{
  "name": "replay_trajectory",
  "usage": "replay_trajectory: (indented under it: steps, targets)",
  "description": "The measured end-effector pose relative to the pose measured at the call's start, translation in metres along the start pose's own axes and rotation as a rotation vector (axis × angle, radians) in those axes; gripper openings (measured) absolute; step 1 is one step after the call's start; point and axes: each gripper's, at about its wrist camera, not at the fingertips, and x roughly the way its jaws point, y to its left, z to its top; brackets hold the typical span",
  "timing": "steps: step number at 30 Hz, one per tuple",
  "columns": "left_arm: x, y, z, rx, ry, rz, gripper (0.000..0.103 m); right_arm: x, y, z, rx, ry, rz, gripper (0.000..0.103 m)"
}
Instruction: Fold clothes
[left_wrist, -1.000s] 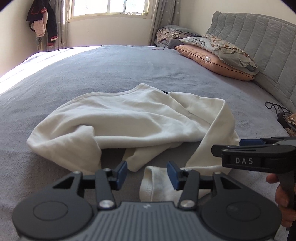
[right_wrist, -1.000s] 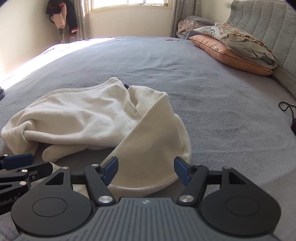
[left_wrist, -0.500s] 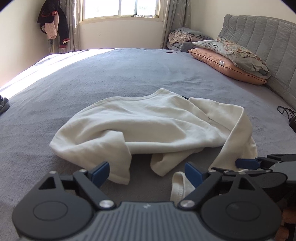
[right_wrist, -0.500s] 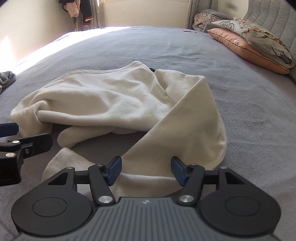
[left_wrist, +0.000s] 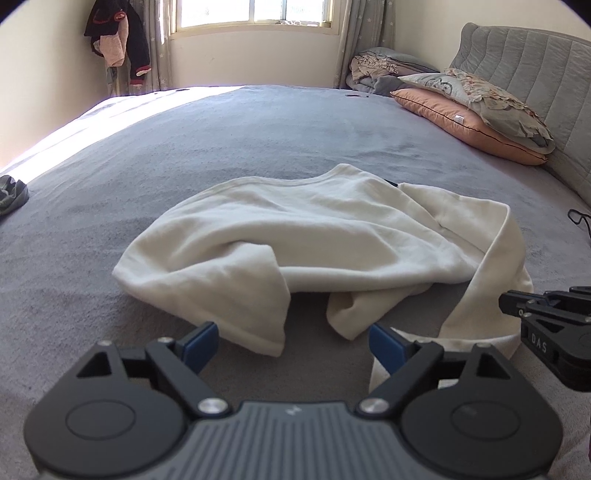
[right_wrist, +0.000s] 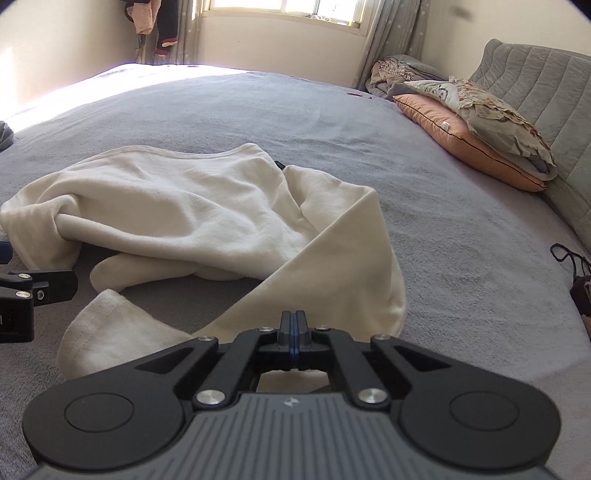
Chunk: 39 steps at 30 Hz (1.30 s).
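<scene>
Since earlier: right claw (right_wrist: 293, 341) clamping shut on cream shirt (right_wrist: 207, 218) hem at 6 o'clock; left claw (left_wrist: 291, 341) gaping wide, gripping nothing, over bed (left_wrist: 258, 129).

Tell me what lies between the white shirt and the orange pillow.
Only bare grey bedspread between white shirt and orange pillow, per the right wrist view.

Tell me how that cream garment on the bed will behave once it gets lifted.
The cream garment lies in soft rumpled folds, so it will likely droop. Its thick knit suggests little slipping. Layers overlap, so lifting at the right gripper would probably drag more along.
</scene>
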Motion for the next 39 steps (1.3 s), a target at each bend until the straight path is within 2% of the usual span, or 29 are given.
replay_trajectory:
  steps: [5,8,11,13,15,21,26,32,39]
  targets:
    - [0.003,0.007,0.002,-0.004,-0.009,0.012,0.090,-0.018,-0.037,0.013,0.075,-0.067,-0.062,0.000]
    - [0.005,0.012,0.004,-0.021,-0.015,0.021,0.090,-0.021,-0.058,0.015,0.139,-0.056,-0.036,0.000]
    - [0.003,0.019,0.007,-0.031,-0.032,0.026,0.090,-0.017,-0.072,0.012,0.210,-0.038,0.012,0.010]
    - [0.004,0.025,0.010,-0.044,-0.044,0.034,0.090,-0.015,-0.072,0.012,0.208,-0.034,0.029,0.035]
    - [0.005,0.030,0.011,-0.068,-0.045,0.040,0.089,-0.015,-0.070,0.013,0.196,-0.046,0.042,0.041]
    - [0.008,0.045,0.019,-0.134,-0.031,0.010,0.089,-0.008,-0.062,0.025,0.159,-0.014,0.074,0.044]
    - [0.011,0.058,0.022,-0.201,-0.011,-0.008,0.089,0.010,-0.052,0.053,0.154,-0.005,0.155,0.044]
    - [0.017,0.068,0.023,-0.234,0.016,-0.036,0.089,0.045,-0.036,0.092,0.141,-0.004,0.236,0.044]
    - [0.024,0.071,0.022,-0.250,0.031,-0.059,0.089,0.089,-0.015,0.121,0.099,-0.003,0.254,0.043]
